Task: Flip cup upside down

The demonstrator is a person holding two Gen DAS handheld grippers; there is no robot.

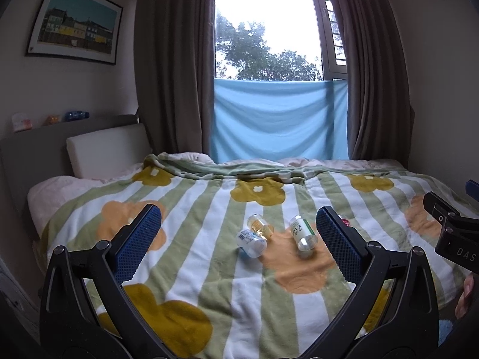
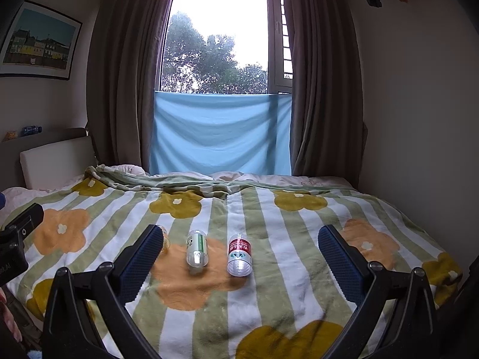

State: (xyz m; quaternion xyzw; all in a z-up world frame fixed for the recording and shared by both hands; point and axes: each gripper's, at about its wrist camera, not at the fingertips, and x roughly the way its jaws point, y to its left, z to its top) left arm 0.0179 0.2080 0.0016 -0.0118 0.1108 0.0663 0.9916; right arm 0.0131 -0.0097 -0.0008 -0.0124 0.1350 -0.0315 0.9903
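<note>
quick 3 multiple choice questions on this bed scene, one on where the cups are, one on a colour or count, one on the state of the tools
1. Where do the clear cups lie?
A. on the headboard shelf
B. on the flowered blanket
C. on the window sill

2. What colour is the label on the cup nearest the right tool?
A. red
B. purple
C. black

3. How do the two tools stand?
A. both shut on a cup
B. left shut, right open
C. both open, holding nothing

Answers:
1 B: the cups lie on their sides on the flowered blanket.
2 A: the red-label cup lies right of the green-label cup.
3 C: the left tool and the right tool show fingers spread wide with only bedding and cups beyond.
</note>
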